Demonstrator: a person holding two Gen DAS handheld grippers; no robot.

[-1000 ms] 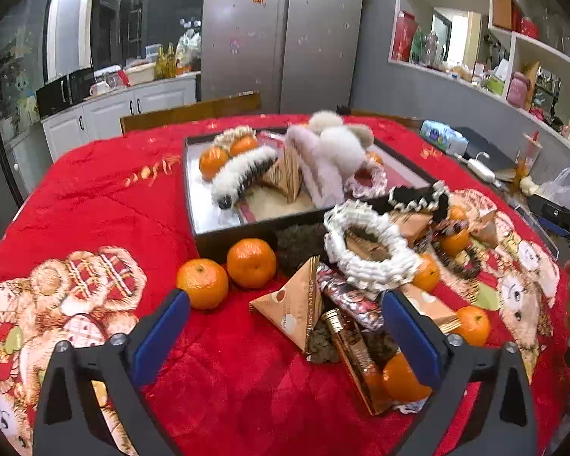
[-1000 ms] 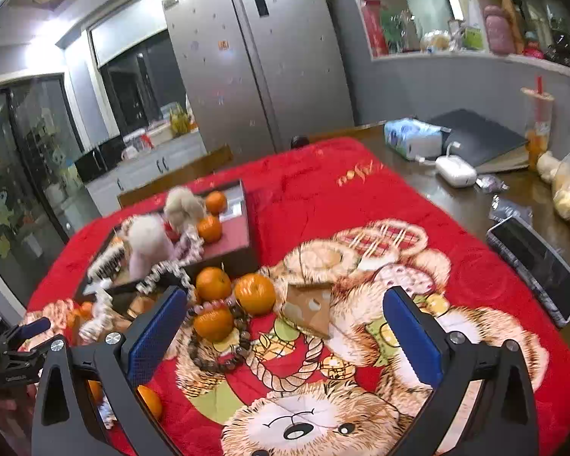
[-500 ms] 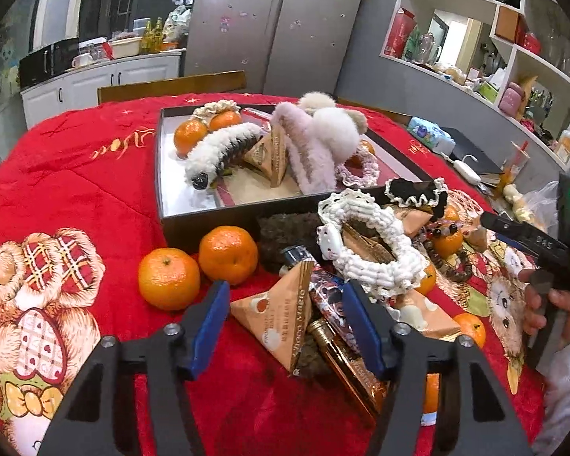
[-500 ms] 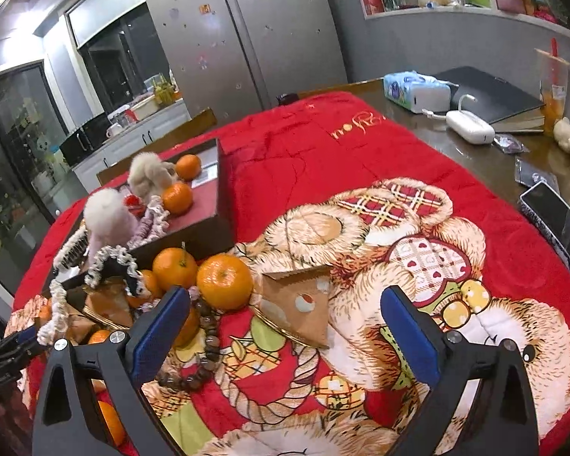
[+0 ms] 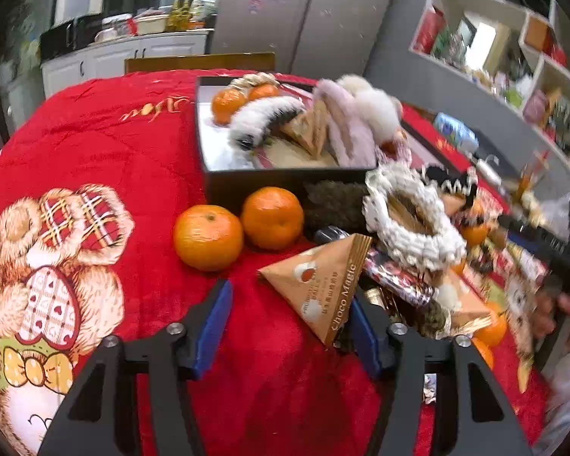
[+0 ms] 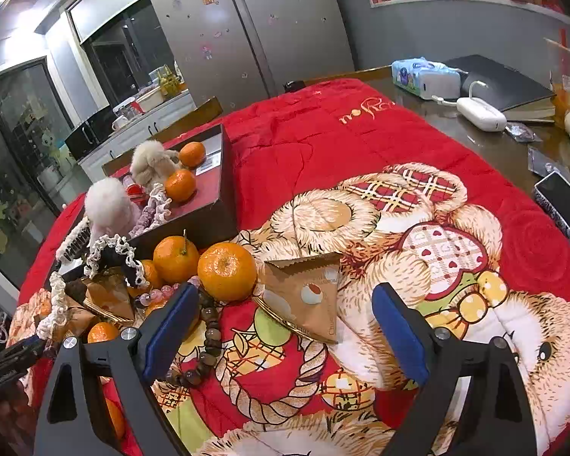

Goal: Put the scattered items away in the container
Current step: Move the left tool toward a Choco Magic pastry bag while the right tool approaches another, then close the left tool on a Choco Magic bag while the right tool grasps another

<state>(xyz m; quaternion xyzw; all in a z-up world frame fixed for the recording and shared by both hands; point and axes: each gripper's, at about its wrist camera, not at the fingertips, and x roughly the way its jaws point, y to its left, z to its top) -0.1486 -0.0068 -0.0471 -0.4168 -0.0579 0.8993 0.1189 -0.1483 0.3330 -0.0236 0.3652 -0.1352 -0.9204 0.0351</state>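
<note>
My left gripper (image 5: 288,326) hangs low over the red blanket, its jaws closing. A brown triangular Choco Magic packet (image 5: 323,285) lies partly between them, its lower tip near the right pad (image 5: 363,336); the left pad is apart from it. My right gripper (image 6: 285,330) is wide, its jaws closing slightly around another triangular packet (image 6: 307,296) without touching it. The black box (image 5: 285,182) holds tangerines, fluffy hair clips and packets. Two tangerines (image 5: 208,236) lie in front of it.
Beside the box lie a white scrunchie (image 5: 410,220), a bead bracelet (image 6: 209,326), more tangerines (image 6: 228,276) and wrappers. On the bare table at the right are a tissue pack (image 6: 421,76), a white power bank (image 6: 480,113), a dark book (image 6: 513,83) and a phone (image 6: 562,205).
The left jaws have narrowed to about half their width while the gripper sank toward the packet. The right gripper moved down and closer to its packet, its jaws a little narrower.
</note>
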